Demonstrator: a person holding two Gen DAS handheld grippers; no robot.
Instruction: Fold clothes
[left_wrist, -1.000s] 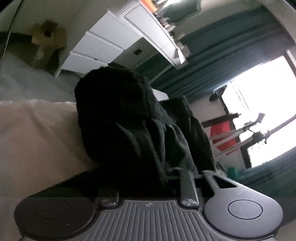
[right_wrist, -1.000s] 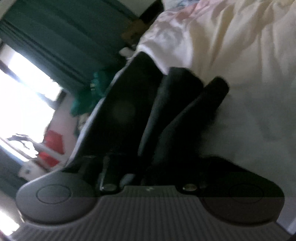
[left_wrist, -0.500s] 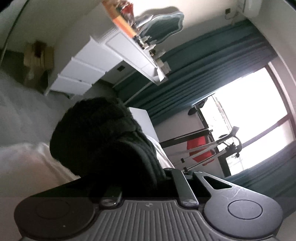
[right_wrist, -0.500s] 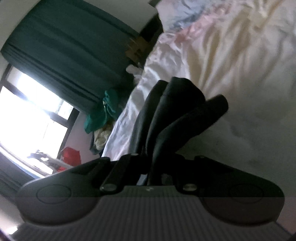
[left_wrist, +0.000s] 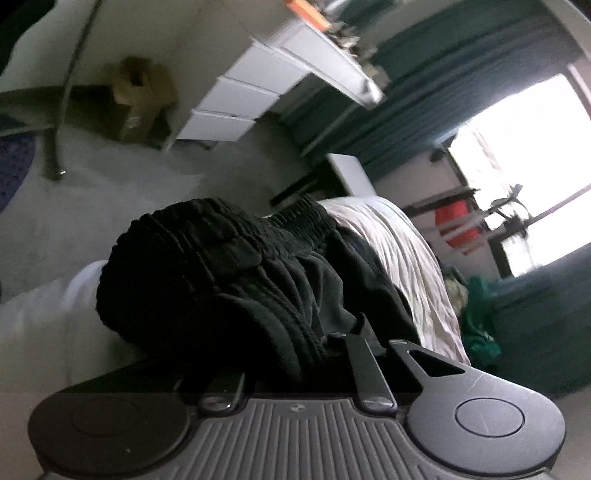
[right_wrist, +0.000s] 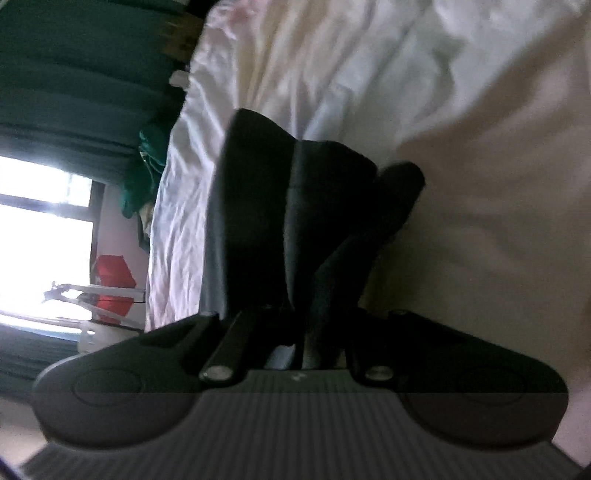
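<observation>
the black trousers (left_wrist: 236, 280) are lying over the white bed sheet (left_wrist: 410, 258), and their long side is running away from the left gripper (left_wrist: 295, 354) toward the far end of the bed, with the ribbed waistband (left_wrist: 295, 221) pointing to the drawers (left_wrist: 236, 107). the left gripper is clenching a bunched part of this cloth; its fingers are buried in the folds, so the tips are hidden. the left view alone is showing the cardboard box (left_wrist: 138, 98) and the waistband. the right view is showing smooth dark folds (right_wrist: 295, 221) standing up from the sheet (right_wrist: 443, 110), and the right gripper (right_wrist: 306, 332) is gripping their lower end. there the cloth is very dark, so its edges are hard to make out. both views are tilted and a little blurred.
</observation>
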